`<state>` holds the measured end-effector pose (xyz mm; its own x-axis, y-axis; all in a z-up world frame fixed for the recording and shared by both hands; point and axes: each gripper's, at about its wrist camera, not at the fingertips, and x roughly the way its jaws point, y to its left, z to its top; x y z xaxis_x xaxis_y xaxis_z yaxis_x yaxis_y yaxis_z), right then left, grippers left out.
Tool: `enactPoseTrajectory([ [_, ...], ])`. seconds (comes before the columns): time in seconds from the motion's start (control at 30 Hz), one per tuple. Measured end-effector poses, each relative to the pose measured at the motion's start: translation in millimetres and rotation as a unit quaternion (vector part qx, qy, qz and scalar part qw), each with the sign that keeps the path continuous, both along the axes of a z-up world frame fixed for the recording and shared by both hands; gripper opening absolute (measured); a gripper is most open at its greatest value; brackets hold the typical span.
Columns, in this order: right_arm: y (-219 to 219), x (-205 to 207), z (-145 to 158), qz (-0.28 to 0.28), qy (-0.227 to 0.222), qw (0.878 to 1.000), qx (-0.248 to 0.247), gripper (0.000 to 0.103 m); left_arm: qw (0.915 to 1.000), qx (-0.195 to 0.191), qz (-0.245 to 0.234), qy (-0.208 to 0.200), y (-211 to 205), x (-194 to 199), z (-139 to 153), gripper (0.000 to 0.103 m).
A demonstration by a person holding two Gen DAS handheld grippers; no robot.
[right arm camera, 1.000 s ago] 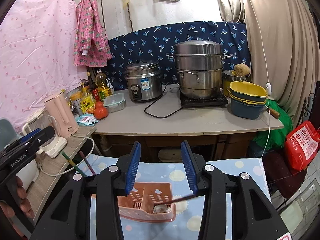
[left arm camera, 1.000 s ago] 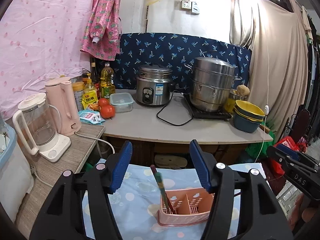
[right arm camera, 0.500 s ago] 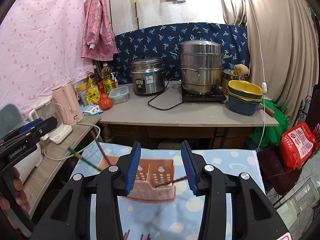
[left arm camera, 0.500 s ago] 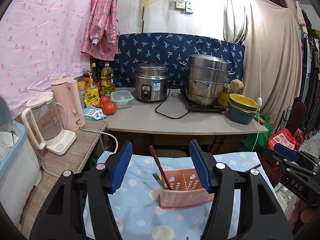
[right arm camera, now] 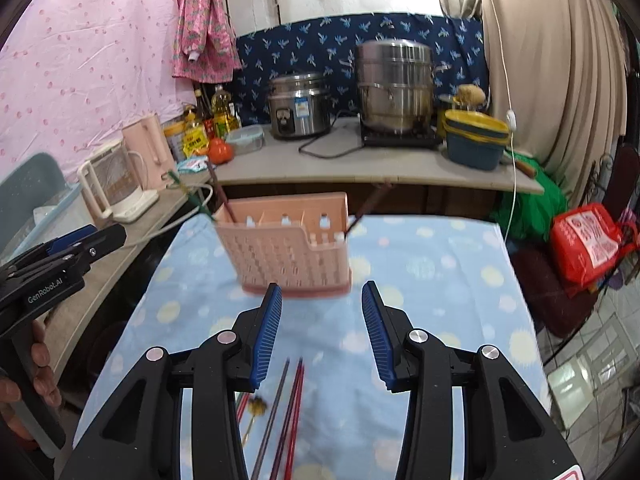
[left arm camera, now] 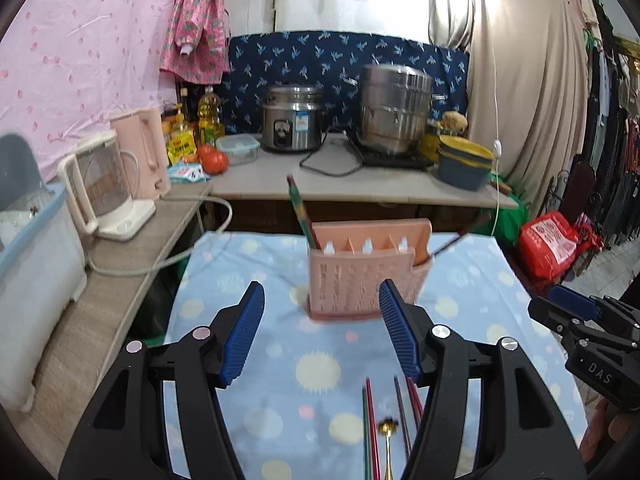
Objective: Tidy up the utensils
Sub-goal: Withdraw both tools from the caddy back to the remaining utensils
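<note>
- The light-blue tablecloth with pale dots (left arm camera: 280, 364) covers the table below both grippers.
- The pink perforated plastic utensil caddy with dividers (left arm camera: 360, 276) stands upright on it, at twelve o'clock from both grippers. Its left compartment holds a green-and-red chopstick pair (left arm camera: 302, 210) leaning toward eleven o'clock; a dark red chopstick (left arm camera: 454, 242) pokes out of its low right pocket toward two o'clock. In the right wrist view that pair spreads apart.
- The loose chopsticks in red, green and dark purple (right arm camera: 290, 412) lie flat on the cloth at six o'clock from the caddy, beside a small gold-headed spoon (left arm camera: 387, 430).
- The left gripper (left arm camera: 322, 332) has its blue-padded fingers spread wide, gripping nothing.
- The right gripper (right arm camera: 322, 330) likewise has its fingers parted and holds nothing.
- Compared with half a second ago, both grippers have pulled back from the caddy, so it sits farther ahead and the loose chopsticks show more fully.
</note>
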<state>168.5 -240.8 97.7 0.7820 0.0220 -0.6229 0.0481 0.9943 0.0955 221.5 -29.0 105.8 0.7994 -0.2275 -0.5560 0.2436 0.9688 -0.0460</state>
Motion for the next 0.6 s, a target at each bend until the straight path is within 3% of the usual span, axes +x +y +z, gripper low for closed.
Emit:
enactPoseTrajectory([
  [0.3,7.1,-58.2,-65.9,-0.004,0.068,0.998,0.017,0.041,0.9975,-0.001,0.001,0.07,7.2,-53.4,-71.9,0.057],
  [0.6,28.2,-105.3,-135.1,0.005,0.131,0.991,0.031,0.041,0.9895,-0.015,0.008,0.143,22.9,-97.0,-137.3,0.056],
])
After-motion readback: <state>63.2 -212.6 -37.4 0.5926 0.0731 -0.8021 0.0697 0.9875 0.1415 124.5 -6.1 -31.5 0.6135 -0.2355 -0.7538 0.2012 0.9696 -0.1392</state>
